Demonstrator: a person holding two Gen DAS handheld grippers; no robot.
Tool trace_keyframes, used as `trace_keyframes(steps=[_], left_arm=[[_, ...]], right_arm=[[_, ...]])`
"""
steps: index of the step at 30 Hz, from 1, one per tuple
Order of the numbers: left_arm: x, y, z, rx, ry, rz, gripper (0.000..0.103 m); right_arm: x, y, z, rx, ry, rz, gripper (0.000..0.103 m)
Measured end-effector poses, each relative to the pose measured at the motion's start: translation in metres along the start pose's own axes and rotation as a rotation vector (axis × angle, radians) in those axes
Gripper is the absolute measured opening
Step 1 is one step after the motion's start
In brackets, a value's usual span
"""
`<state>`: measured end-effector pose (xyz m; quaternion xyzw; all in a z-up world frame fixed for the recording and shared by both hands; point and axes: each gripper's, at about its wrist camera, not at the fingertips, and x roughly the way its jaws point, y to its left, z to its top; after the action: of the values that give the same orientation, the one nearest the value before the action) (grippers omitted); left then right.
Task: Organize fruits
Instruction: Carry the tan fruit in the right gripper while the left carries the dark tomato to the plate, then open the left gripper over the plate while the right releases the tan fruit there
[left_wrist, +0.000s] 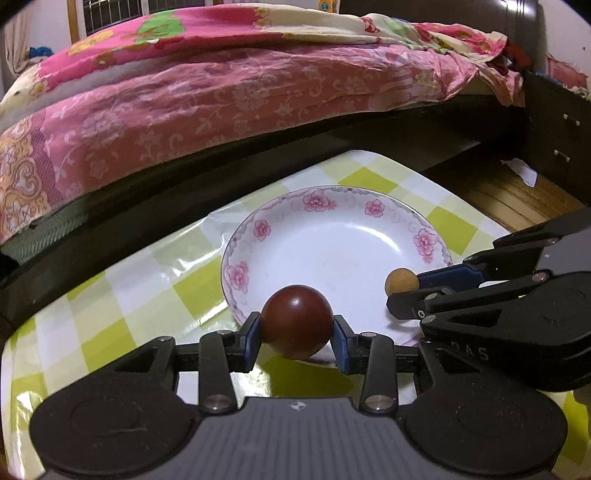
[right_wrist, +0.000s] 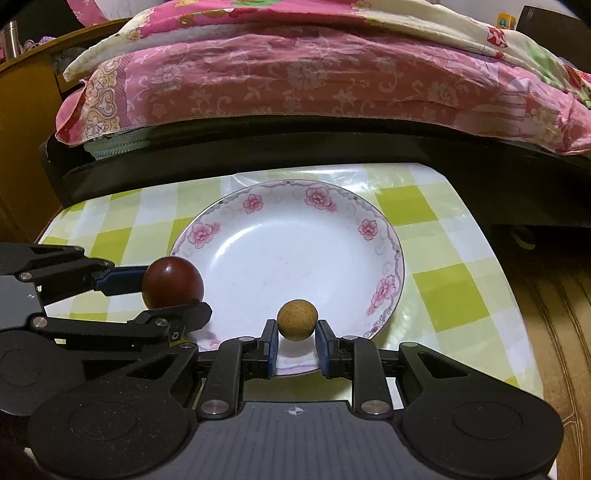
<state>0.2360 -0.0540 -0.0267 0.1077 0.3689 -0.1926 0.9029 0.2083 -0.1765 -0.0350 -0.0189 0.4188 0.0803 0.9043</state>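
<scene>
My left gripper (left_wrist: 297, 332) is shut on a dark red round fruit (left_wrist: 297, 320), held above the near rim of a white plate with pink flowers (left_wrist: 332, 243). My right gripper (right_wrist: 297, 338) is shut on a small tan round fruit (right_wrist: 297, 320), held above the plate's (right_wrist: 295, 251) near rim. Each gripper shows in the other's view: the right one (left_wrist: 402, 293) with the tan fruit (left_wrist: 402, 281) at the plate's right edge, the left one (right_wrist: 173, 291) with the red fruit (right_wrist: 173, 282) at the plate's left edge. The plate holds nothing.
The plate sits on a small table with a green-and-white checked cover (left_wrist: 110, 295). A bed with pink floral bedding (left_wrist: 221, 103) and a dark frame runs right behind the table. Wooden floor (left_wrist: 517, 203) lies to the right, and a dark cabinet (left_wrist: 554, 125) stands beyond it.
</scene>
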Motion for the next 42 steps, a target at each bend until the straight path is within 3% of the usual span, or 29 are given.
trace_keyframes(steps=[13,28,42], left_arm=[[0.004,0.006,0.004,-0.025,-0.001,-0.004,0.058],[-0.018,0.02,-0.001,-0.064,-0.006,-0.009,0.058],[-0.043,0.029,-0.017,-0.069,-0.01,0.001,0.058]], right_arm=[[0.003,-0.011,0.003,0.022,-0.03,-0.001,0.027],[-0.015,-0.013,0.006,0.039,-0.094,0.014,0.032],[-0.032,0.013,-0.012,-0.01,-0.055,0.089,0.032]])
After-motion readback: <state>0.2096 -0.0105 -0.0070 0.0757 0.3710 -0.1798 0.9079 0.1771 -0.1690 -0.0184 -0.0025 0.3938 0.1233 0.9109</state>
